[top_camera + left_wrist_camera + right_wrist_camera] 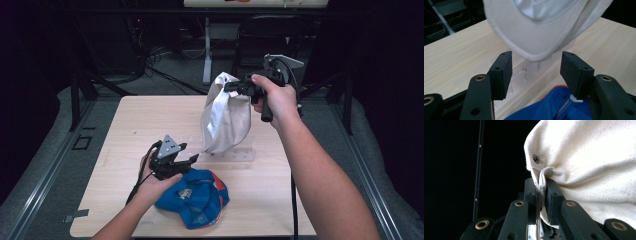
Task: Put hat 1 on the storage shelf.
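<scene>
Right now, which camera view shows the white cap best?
The high view: the white cap hangs whole from the right gripper above the table. The left gripper view shows its brim from below; the right gripper view shows pinched fabric up close.

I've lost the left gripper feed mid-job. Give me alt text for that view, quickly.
The left gripper is open, its two black jaws standing either side of the rounded brim edge of a white cap hanging just ahead. Below lie a clear plastic stand on the light wooden table and, nearest the camera, a blue cap.
</scene>
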